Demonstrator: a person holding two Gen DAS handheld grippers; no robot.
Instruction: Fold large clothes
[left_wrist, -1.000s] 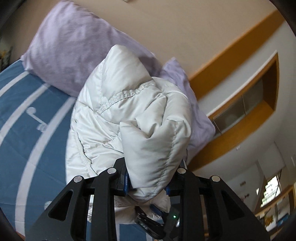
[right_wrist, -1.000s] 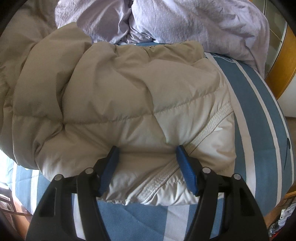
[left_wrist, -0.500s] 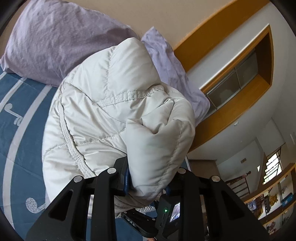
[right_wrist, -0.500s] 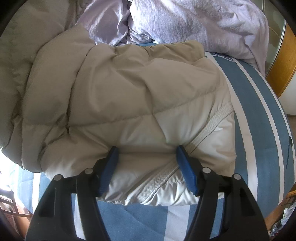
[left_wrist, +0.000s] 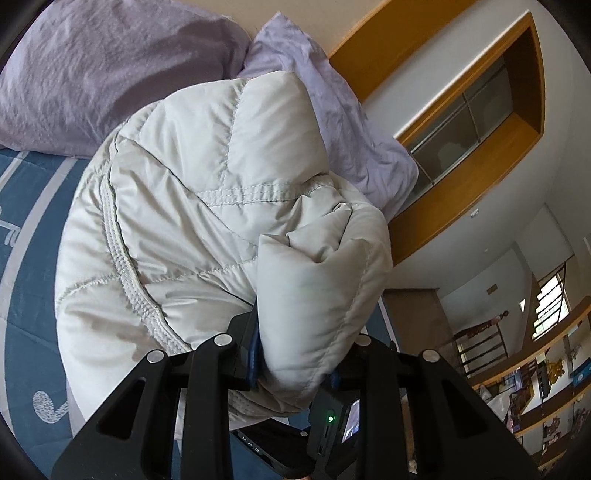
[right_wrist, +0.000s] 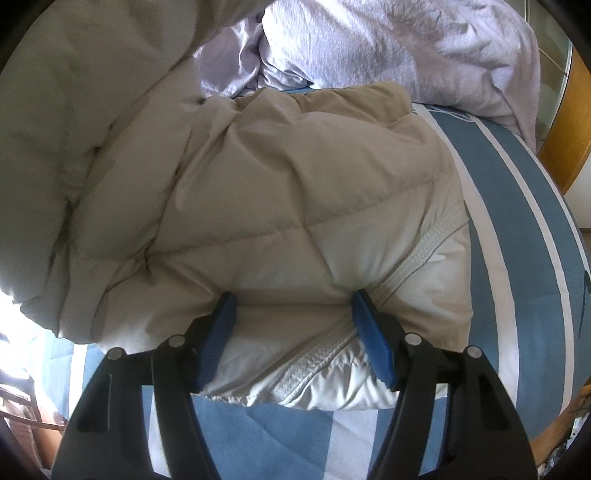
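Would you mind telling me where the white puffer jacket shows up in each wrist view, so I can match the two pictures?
Left wrist: the white puffer jacket fills the centre, a fold pinched in the left gripper.
Right wrist: it covers centre and left, its near edge between the right gripper fingers.
Shared landmark: the lilac pillows behind it.

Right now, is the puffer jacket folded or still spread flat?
Partly folded. The left gripper holds a lifted fold of the jacket; in the right wrist view, one layer lies doubled over another on the bed.
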